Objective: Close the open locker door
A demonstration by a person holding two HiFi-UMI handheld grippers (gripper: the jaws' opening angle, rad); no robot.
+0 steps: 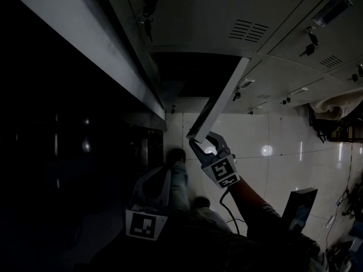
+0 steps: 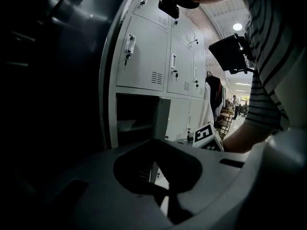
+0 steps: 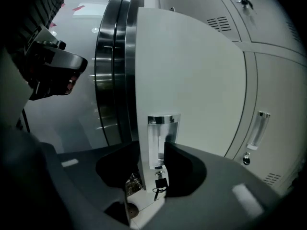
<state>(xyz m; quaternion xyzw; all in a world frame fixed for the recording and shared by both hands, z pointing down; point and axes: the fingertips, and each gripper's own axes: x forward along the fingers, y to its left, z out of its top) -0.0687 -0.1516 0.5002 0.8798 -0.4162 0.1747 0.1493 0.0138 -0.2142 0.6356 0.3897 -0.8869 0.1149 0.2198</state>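
The right gripper [image 3: 152,174] has its fingers spread around the free edge of the open locker door [image 3: 192,75], beside its chrome handle [image 3: 160,133] and key [image 3: 159,185]. The door juts out at the centre of the head view. The left gripper [image 2: 165,198] sits empty at lower left there, its fingers pressed together.

One pale grey metal locker door [image 1: 218,101] stands open, carrying one clear plastic handle [image 3: 160,138] and one small dark key [image 3: 159,182]. Two grey handheld tongs show, the left tongs [image 1: 161,174] and the right tongs [image 1: 199,143], each bearing one black-and-white marker cube [image 1: 223,171].
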